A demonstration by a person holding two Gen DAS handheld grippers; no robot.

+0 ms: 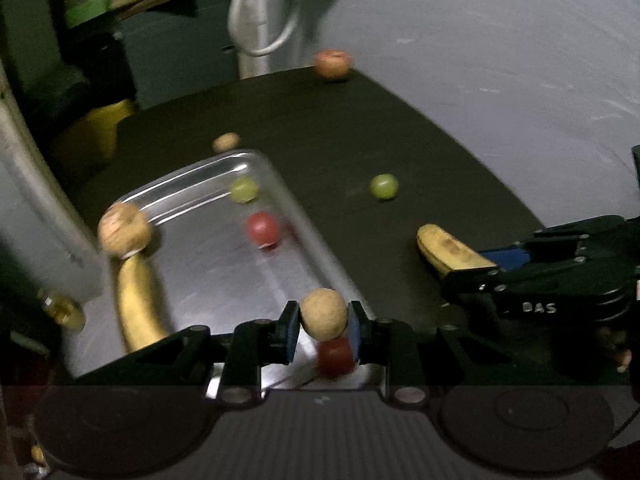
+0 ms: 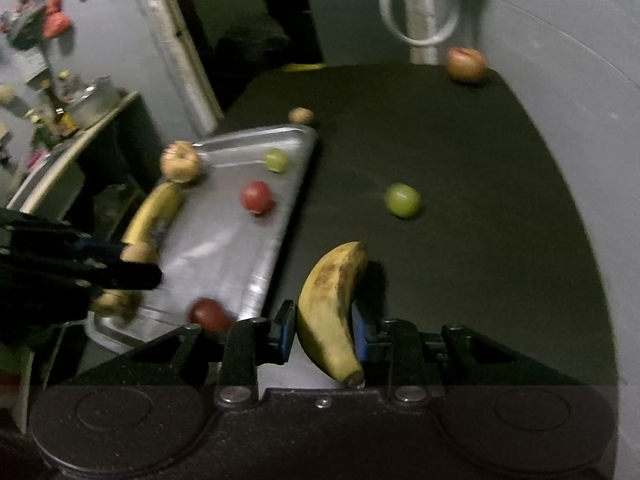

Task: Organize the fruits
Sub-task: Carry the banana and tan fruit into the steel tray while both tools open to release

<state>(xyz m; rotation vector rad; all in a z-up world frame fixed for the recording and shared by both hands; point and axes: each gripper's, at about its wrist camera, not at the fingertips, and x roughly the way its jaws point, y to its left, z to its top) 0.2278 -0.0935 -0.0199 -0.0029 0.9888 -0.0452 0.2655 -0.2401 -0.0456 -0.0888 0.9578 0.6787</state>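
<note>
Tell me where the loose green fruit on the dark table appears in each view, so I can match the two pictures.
Left wrist view: the green fruit lies right of centre, on the table to the right of the tray.
Right wrist view: the green fruit lies just right of centre, again right of the tray.
Shared landmark: the tray, with a red fruit inside.

Left gripper (image 1: 324, 330), right gripper (image 2: 324, 330): black angular frames, blue finger pads, silver screws; white "DAS" lettering on the right one's side.
</note>
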